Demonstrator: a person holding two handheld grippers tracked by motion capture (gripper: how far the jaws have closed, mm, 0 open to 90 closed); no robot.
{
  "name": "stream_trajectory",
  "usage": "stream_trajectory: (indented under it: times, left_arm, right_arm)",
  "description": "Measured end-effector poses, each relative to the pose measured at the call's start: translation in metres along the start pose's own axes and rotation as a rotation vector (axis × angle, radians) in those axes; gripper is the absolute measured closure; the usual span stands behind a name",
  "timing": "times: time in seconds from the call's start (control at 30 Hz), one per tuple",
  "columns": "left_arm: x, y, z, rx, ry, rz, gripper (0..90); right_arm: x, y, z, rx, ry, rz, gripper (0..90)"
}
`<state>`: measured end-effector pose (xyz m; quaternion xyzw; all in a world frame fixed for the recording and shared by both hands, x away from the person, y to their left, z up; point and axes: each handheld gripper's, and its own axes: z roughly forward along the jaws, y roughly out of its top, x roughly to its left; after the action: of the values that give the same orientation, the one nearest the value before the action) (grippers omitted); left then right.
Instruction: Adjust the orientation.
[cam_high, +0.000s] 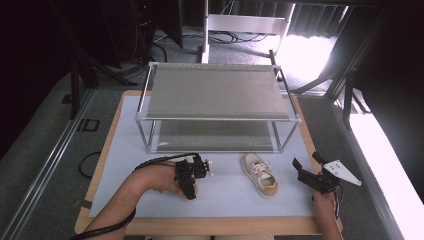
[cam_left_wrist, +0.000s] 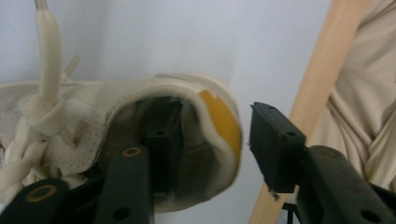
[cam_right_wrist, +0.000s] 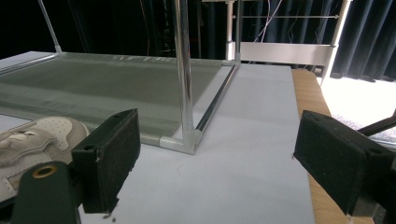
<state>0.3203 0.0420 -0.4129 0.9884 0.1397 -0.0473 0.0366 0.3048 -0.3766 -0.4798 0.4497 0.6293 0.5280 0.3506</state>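
A cream sneaker with white laces and a yellow heel patch lies under my left gripper. One jaw sits inside the shoe's opening and the other stands just outside the heel, a small gap still showing, so the gripper is open. In the high view this left gripper and the hand cover most of that shoe. A second matching sneaker lies on the white mat, toe pointing away. To its right my right gripper hovers open and empty, with the sneaker's toe at the left of its own view.
A two-shelf metal rack with grey shelves stands at the back of the white mat; its corner post rises just ahead of the right gripper. The wooden table edge runs along the front, next to the person's beige clothing.
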Motion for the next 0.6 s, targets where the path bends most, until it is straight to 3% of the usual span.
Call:
stream_trajectory:
  times: [0.17,0.27,0.4,0.6]
  left_arm:
    - [0.003,0.002,0.005,0.019,-0.021,-0.002,63.7]
    - [0.000,0.003,0.005,0.021,-0.027,0.027,71.6]
    - [-0.003,0.003,0.003,0.071,-0.004,0.104,73.3]
    - [-0.010,0.011,-0.009,0.033,0.029,0.180,77.6]
  right_arm:
    - [0.000,0.000,0.000,0.000,0.001,0.001,14.1]
    - [0.000,0.000,0.000,0.000,0.002,0.001,14.1]
    - [0.000,0.000,0.000,-0.001,0.002,0.002,14.1]
    - [0.000,0.000,0.000,0.000,0.002,0.000,14.1]
